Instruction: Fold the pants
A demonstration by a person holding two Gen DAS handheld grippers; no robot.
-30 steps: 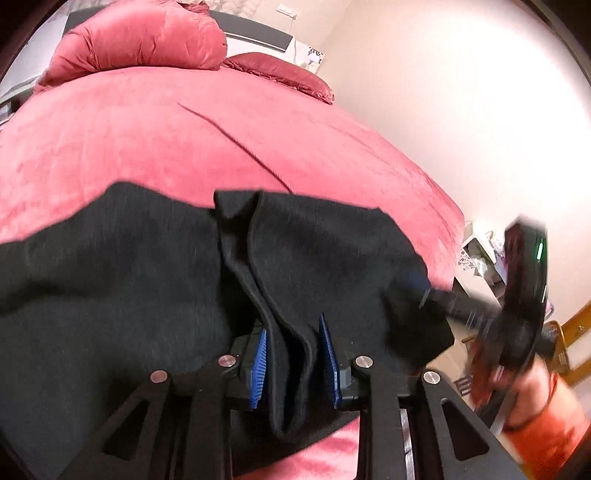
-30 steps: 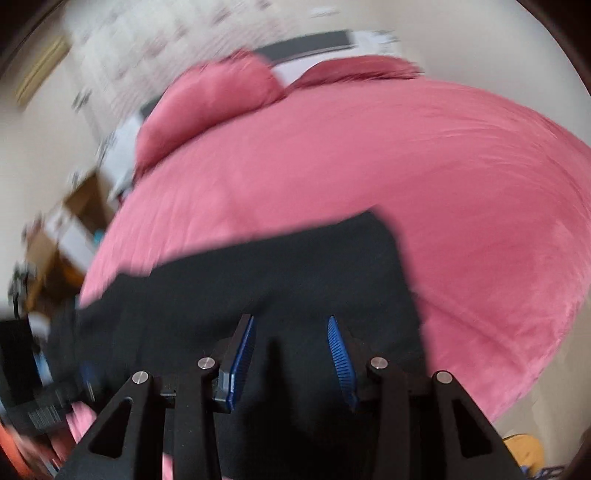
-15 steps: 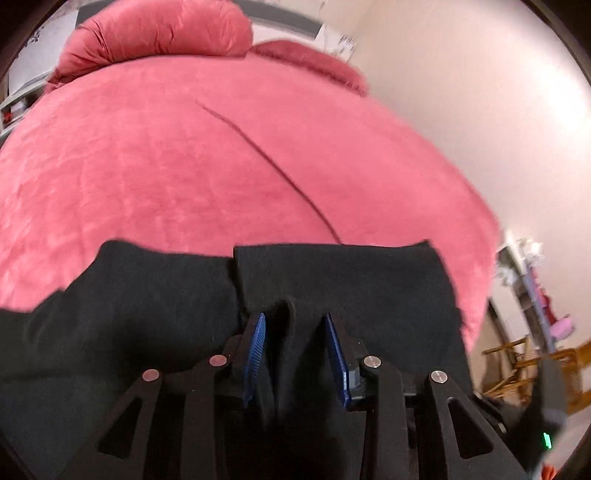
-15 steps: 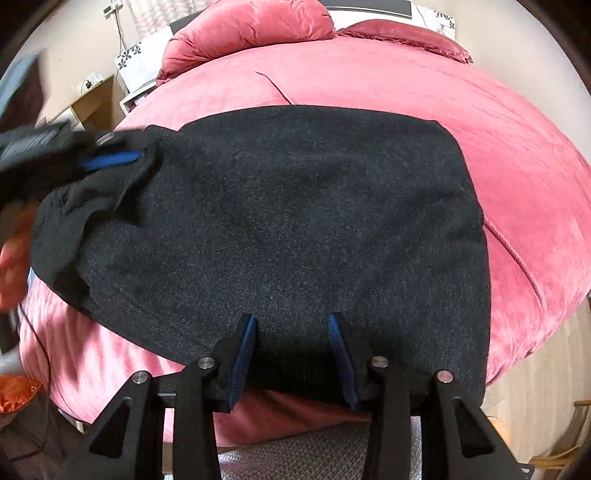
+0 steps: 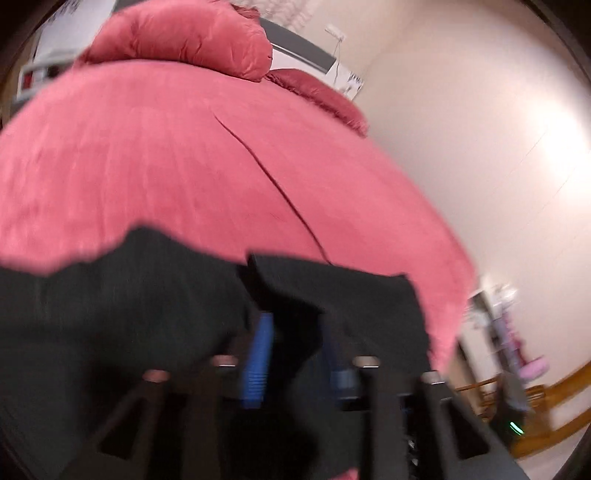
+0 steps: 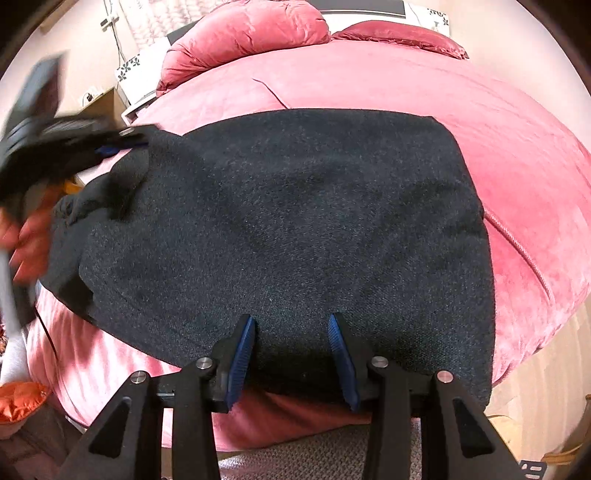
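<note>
The dark charcoal pants point(image 6: 295, 221) lie folded over on the pink bed point(image 6: 480, 122). In the right wrist view my right gripper point(image 6: 293, 343) is open and empty, its blue pads at the pants' near edge. My left gripper point(image 6: 110, 146) shows there at the far left, blurred, at the pants' left end. In the left wrist view my left gripper point(image 5: 295, 354) has a fold of the pants point(image 5: 299, 332) between its blue pads; the pads stand apart and motion blur hides whether they clamp the cloth.
Two pink pillows point(image 6: 247, 33) lie at the head of the bed. A bedside table point(image 6: 107, 99) stands left of the bed. A cream wall point(image 5: 480, 147) is at the right, with wooden furniture point(image 5: 535, 398) and grey carpet point(image 6: 314, 454) below the bed edge.
The left gripper has shifted with the pants' left end, and its view has blurred. The right gripper has held steady at the near edge, open.
</note>
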